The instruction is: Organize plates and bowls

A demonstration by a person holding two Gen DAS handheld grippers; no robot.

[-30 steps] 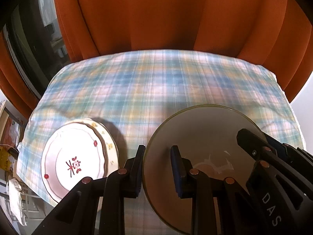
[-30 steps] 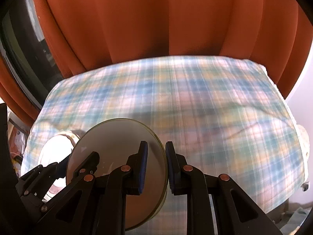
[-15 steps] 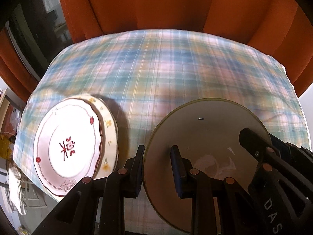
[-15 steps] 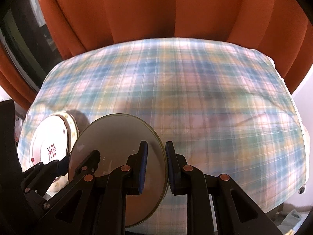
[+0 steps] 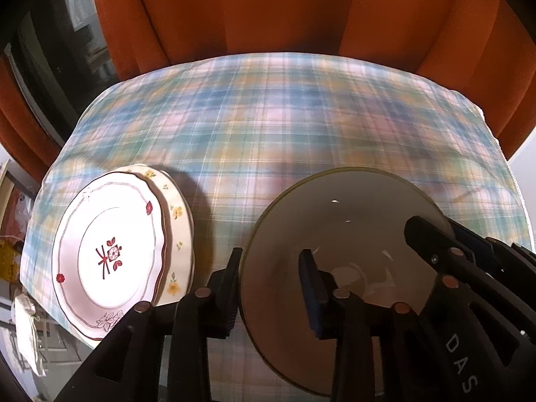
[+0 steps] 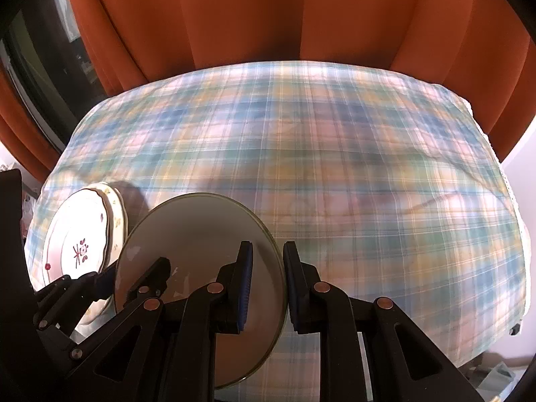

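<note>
A wide beige bowl with a thin green rim (image 5: 338,221) (image 6: 201,234) hangs above the plaid tablecloth, held by both grippers. My left gripper (image 5: 273,288) is shut on its left rim, one finger outside and one inside. My right gripper (image 6: 268,284) is shut on its right rim. A stack of white floral plates (image 5: 110,254) (image 6: 77,244) lies on the cloth to the left of the bowl. The top plate has a red flower motif, and a yellow-flowered plate (image 5: 176,214) shows beneath it.
The plaid tablecloth (image 5: 301,117) (image 6: 368,167) covers the table, with its far edge against orange curtains (image 5: 301,10). A dark window (image 5: 60,50) is at the far left. The table's left edge runs just beyond the plate stack.
Both grippers and the bowl have risen and pulled back a little. The plate stack and more of the cloth's near left corner now show.
</note>
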